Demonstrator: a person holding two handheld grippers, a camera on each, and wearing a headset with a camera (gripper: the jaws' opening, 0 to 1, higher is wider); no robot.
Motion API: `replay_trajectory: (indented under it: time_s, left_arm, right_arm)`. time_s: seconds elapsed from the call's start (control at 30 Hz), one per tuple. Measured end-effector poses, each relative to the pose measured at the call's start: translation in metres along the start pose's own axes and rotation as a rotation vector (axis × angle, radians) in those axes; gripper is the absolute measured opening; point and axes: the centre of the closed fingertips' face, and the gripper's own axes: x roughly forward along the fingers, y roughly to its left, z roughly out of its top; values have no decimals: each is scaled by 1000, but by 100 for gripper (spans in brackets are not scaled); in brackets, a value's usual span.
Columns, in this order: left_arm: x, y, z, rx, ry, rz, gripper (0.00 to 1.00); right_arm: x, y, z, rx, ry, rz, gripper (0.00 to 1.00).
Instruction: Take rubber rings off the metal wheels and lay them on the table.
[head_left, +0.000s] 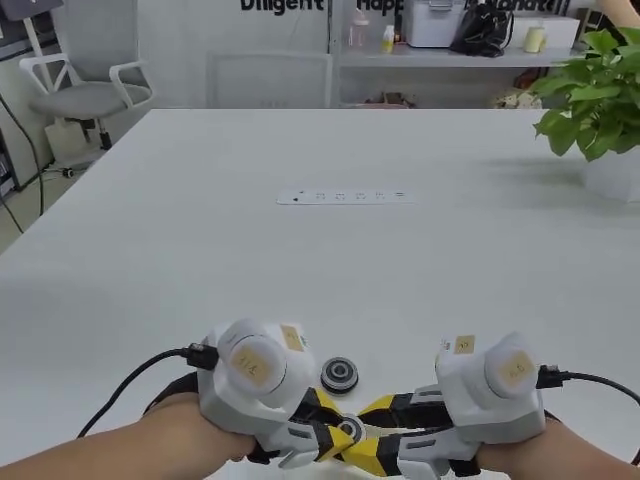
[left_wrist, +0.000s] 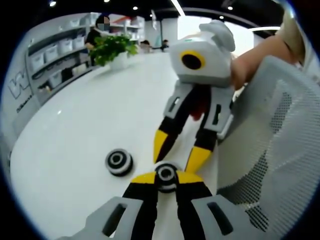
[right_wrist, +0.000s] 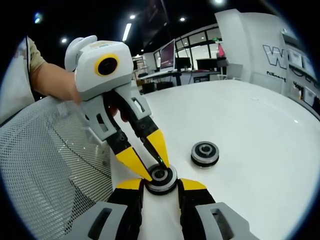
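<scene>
Left gripper (left_wrist: 166, 180): jaws closed on a metal wheel (left_wrist: 166, 174) at lower centre of the left gripper view. Right gripper (right_wrist: 161, 186): jaws closed against the same wheel from the opposite side, with the black rubber ring (right_wrist: 160, 189) on its rim. The head view places both at bottom centre over the white table (head_left: 320, 270). A second wheel (head_left: 340, 374) lies flat just beyond, apart from both grippers. The head view adds a socket strip (head_left: 345, 197) at mid-table and, at right, a plant (head_left: 595, 95) in a white pot (head_left: 610, 180). The left gripper view adds shelf bins (left_wrist: 52, 52) at upper left; contents cannot be told.
</scene>
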Motion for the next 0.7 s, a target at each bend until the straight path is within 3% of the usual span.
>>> replay_trajectory:
  time_s: [0.7]
  left_arm:
    - [0, 0, 0, -1, -2, 1, 13]
  right_arm:
    - [-1, -1, -6, -18, 28, -9, 24]
